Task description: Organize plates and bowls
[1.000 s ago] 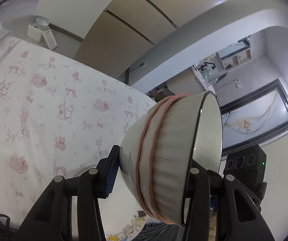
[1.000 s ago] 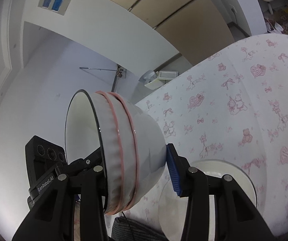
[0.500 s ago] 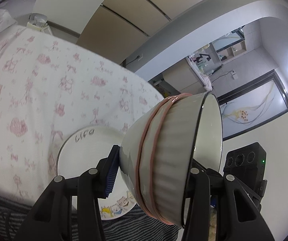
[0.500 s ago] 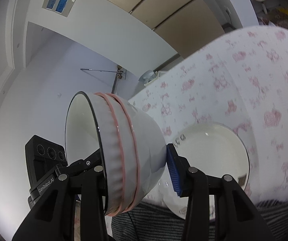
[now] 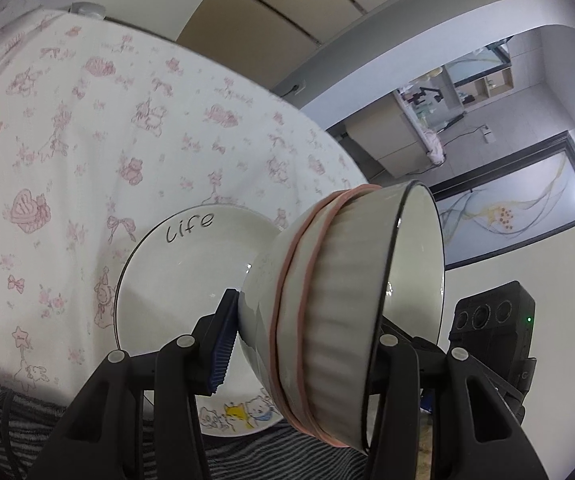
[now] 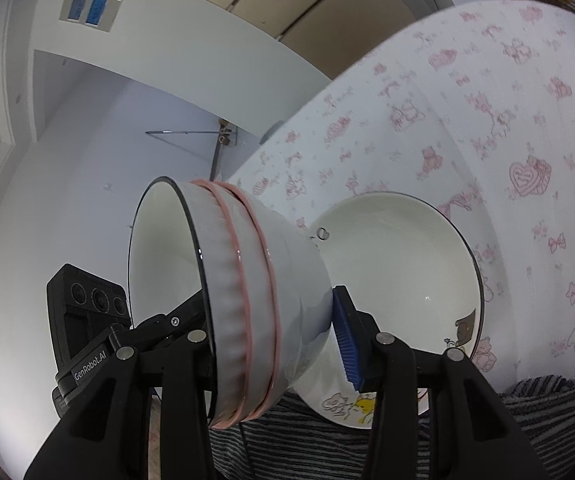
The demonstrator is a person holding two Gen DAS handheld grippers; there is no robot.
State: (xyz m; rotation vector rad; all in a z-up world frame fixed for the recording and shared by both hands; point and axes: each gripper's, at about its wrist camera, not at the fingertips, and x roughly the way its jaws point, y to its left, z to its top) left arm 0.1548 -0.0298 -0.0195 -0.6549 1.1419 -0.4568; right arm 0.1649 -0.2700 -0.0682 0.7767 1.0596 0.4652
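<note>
In the left wrist view my left gripper [image 5: 303,340] is shut on a white ribbed bowl [image 5: 327,300] with two pink bands. The bowl lies on its side, mouth to the right, with the blue pad against its base. In the right wrist view my right gripper [image 6: 271,336] is shut on a like bowl [image 6: 255,280], mouth to the left. Below and beyond both bowls lies a white deep plate [image 5: 191,272] [image 6: 399,272] marked "Life", with cartoon cats on its near rim. Each bowl hangs above the plate's near part without touching it.
The plate rests on a white tablecloth with pink prints [image 5: 87,120] that runs far back. A grey striped cloth [image 5: 27,420] [image 6: 547,408] lies along the near edge. The other gripper's black camera block [image 5: 491,332] [image 6: 83,304] sits close beside each bowl.
Both grippers have come down and forward with their bowls. The plate, barely seen at first, now lies large and close under them. Neither grip has changed.
</note>
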